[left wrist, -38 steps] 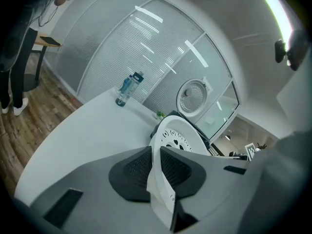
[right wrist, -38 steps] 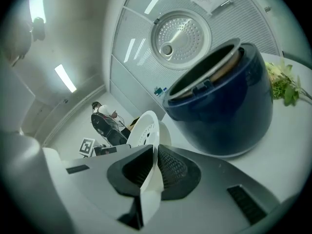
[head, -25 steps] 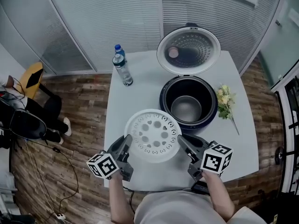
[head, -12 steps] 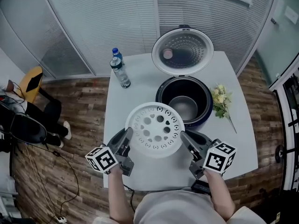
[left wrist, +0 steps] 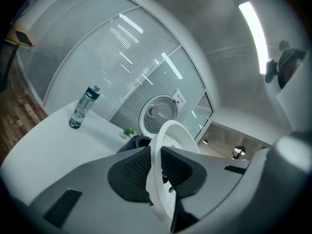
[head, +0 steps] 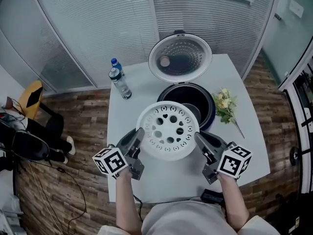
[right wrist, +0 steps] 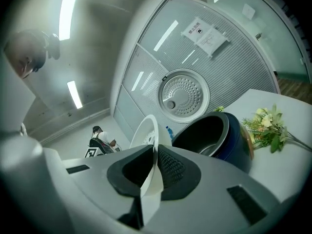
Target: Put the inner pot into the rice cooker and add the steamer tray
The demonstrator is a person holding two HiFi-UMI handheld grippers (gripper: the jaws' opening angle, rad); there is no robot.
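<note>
office, frosted glass partitions (head: 88, 33), wood floor (head: 80, 124)

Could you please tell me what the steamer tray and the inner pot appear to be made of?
The steamer tray is probably plastic: matte white and thin-walled, with moulded round holes. The inner pot is likely metal with a dark coating inside; its floor gives a dull grey sheen.

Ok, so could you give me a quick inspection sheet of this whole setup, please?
Surface: one white table.
Job's things: steamer tray held up just in front of the open rice cooker; inner pot already inside.
Clutter: water bottle, flowers.
Grippers: left gripper and right gripper each shut on the tray's rim.
Cables: thin leads on the wood floor, left.
Surroundings: glass partitions with blinds.
</note>
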